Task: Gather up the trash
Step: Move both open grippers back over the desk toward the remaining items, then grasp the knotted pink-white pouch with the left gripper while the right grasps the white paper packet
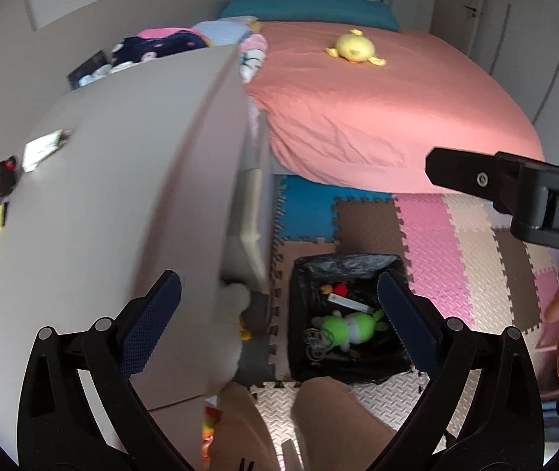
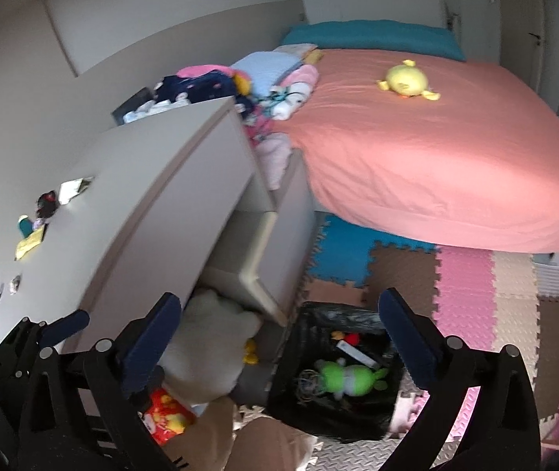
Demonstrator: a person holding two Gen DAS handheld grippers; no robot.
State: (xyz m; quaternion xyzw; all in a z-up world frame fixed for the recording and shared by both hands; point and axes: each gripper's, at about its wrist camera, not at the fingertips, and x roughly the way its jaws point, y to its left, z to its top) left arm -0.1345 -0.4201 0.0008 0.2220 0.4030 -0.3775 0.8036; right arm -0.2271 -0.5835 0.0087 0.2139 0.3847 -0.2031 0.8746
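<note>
Both of your hand-held grippers, left (image 1: 279, 314) and right (image 2: 279, 329), hover above the black-lined bin (image 1: 348, 316) with fingers spread apart and nothing between them. The bin's contents, a green plush (image 2: 348, 378) among them, are partly hidden by your right finger (image 2: 405, 337).

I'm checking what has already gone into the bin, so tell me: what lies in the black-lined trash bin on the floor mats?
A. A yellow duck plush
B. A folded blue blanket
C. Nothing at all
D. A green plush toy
D. A green plush toy lies inside the black-lined trash bin, among other small items; the yellow duck plush lies on the bed instead.
</note>
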